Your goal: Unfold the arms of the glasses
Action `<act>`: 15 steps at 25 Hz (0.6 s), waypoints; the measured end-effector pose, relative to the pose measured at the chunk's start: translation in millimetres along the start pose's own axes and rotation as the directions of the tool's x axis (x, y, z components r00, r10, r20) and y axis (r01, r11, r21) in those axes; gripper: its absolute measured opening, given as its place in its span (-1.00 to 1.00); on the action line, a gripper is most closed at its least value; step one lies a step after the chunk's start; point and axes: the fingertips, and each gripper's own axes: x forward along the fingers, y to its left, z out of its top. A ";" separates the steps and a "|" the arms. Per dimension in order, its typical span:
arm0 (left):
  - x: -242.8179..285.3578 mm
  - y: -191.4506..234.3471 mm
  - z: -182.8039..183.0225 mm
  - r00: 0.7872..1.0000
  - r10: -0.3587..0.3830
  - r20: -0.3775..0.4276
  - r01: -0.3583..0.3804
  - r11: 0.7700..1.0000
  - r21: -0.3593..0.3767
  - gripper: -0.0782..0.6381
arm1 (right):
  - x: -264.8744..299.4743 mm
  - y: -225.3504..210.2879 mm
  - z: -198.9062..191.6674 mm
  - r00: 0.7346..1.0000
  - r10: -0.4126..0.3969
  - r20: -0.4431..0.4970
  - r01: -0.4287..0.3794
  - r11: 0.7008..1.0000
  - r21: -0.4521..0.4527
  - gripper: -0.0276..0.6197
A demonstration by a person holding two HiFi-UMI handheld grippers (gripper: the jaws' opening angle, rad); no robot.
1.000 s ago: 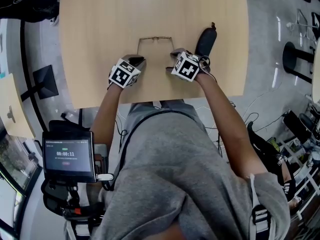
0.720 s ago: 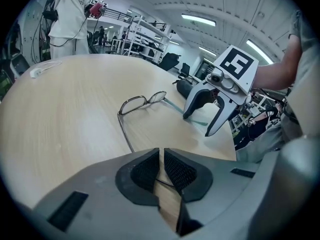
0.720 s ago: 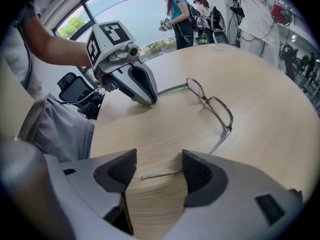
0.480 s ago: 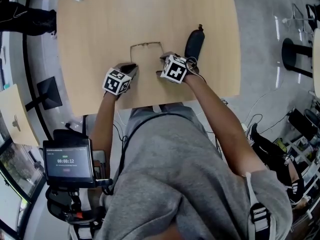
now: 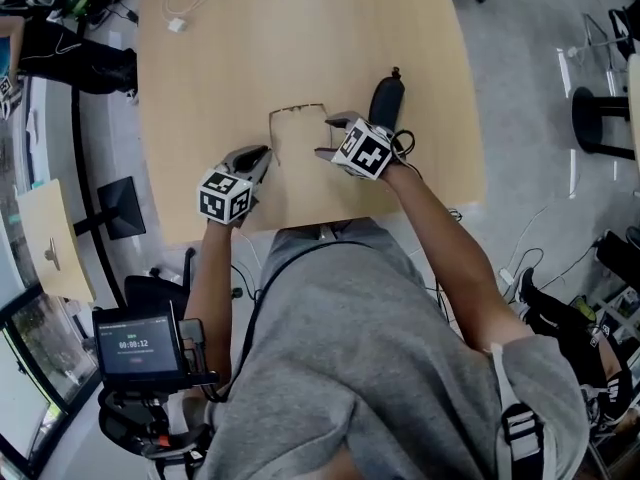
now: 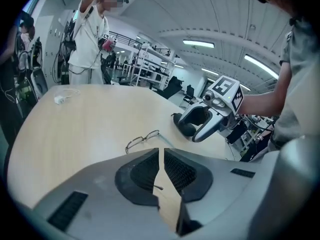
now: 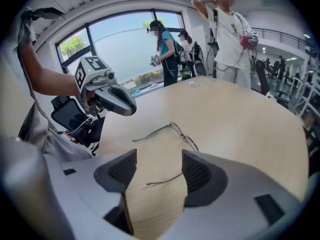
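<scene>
Two arms to open, and both apparently out already: a thin wire pair of glasses, flat on the wooden table, front bar away from the person, arms trailing back toward the near edge. Just right of them, what looks like a black glasses case, near the frame but apart from it.

On the left, the left gripper: clenched down to a bare slit, with the tip of one arm showing in that gap. Seemingly pinched, though hard to confirm on so thin a wire. On the right, the right gripper: released, spread wide, with the other arm's tip on the wood between the pads and touching neither.

Looks like the letting-go stage rather than more unfolding.

Plenty able to go wrong from here:
- Pulling the left gripper away before easing its grip: likely to drag the light frame across the table or overbend the hinge.
- Lifting while clenched: likely to tip the frame up and drop it.
- Sweeping the right gripper sideways instead of straight back: likely to catch the free arm on a pad and fold it in again.
- Nudging the case into the frame: also possible, given how near.
</scene>
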 end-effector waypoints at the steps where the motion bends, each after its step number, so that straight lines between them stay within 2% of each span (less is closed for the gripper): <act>1: -9.8 -7.9 6.7 1.000 0.001 0.023 -0.001 1.000 0.015 -0.75 | -11.3 3.5 5.4 0.999 -0.024 0.031 0.023 1.000 0.006 -0.03; 4: -36.6 -23.4 25.6 0.995 -0.009 0.095 0.003 0.998 0.061 -0.75 | -41.0 12.1 24.2 0.987 -0.099 0.128 0.095 0.995 0.041 -0.08; 8: -65.9 -53.7 43.8 0.980 -0.047 0.192 0.026 0.994 0.111 -0.75 | -90.2 22.9 35.9 0.938 -0.230 0.261 0.206 0.972 0.115 -0.65; 11: -98.1 -86.3 48.0 0.966 -0.085 0.242 0.039 0.981 0.190 -0.75 | -132.1 49.8 40.9 0.872 -0.319 0.373 0.251 0.943 0.220 -0.87; 15: -160.2 -131.2 63.9 0.926 -0.127 0.357 0.017 0.955 0.295 -0.75 | -192.2 110.1 60.7 0.764 -0.384 0.518 0.263 0.919 0.293 -0.89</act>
